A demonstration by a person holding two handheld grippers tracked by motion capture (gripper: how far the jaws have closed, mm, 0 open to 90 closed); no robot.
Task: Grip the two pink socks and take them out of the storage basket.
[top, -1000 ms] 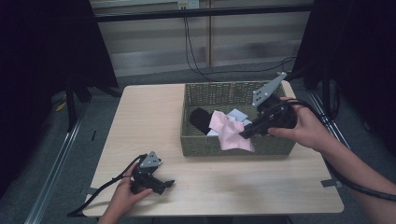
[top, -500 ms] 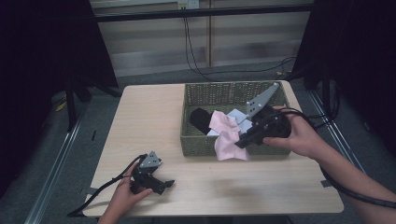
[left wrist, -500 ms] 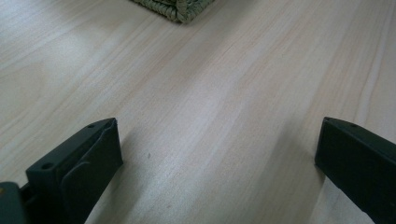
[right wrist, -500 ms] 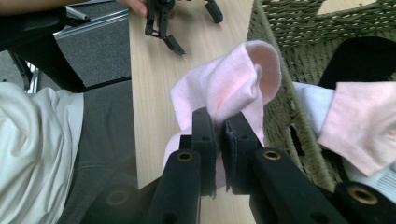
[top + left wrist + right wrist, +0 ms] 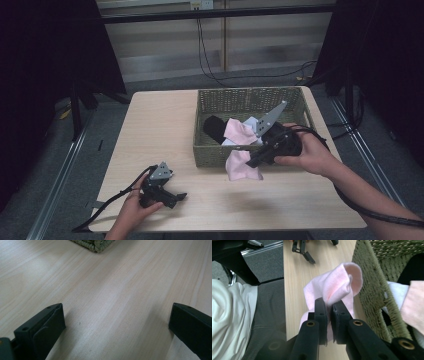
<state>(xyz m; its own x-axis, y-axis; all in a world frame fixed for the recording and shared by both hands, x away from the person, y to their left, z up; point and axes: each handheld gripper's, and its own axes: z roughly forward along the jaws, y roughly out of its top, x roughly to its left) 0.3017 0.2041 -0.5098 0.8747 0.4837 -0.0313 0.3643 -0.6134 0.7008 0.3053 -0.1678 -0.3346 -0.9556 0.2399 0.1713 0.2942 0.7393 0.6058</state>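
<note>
A woven green basket (image 5: 220,99) stands at the back right of the wooden table (image 5: 160,130). My right gripper (image 5: 250,163) is shut on a pink cloth (image 5: 241,166), which hangs over the basket's near wall and down toward the tabletop. The right gripper view has the pink cloth (image 5: 332,287) pinched between the two black jaws, beside the basket wall (image 5: 372,290). Another pink cloth (image 5: 235,131), a white cloth (image 5: 250,123) and a black cloth (image 5: 214,128) lie inside the basket. My left gripper (image 5: 181,197) rests open on the table near its front left edge, nothing between its fingers (image 5: 42,327).
Black cables (image 5: 210,45) run along the floor behind the table. Metal rails (image 5: 55,170) lie on the floor at the left. The basket's corner (image 5: 95,243) sits ahead of my left gripper. A cable (image 5: 107,207) trails from my left gripper off the table's front.
My right gripper has drawn the pink cloth out of the basket, toward the front and down over the near wall. The left gripper has stayed still.
</note>
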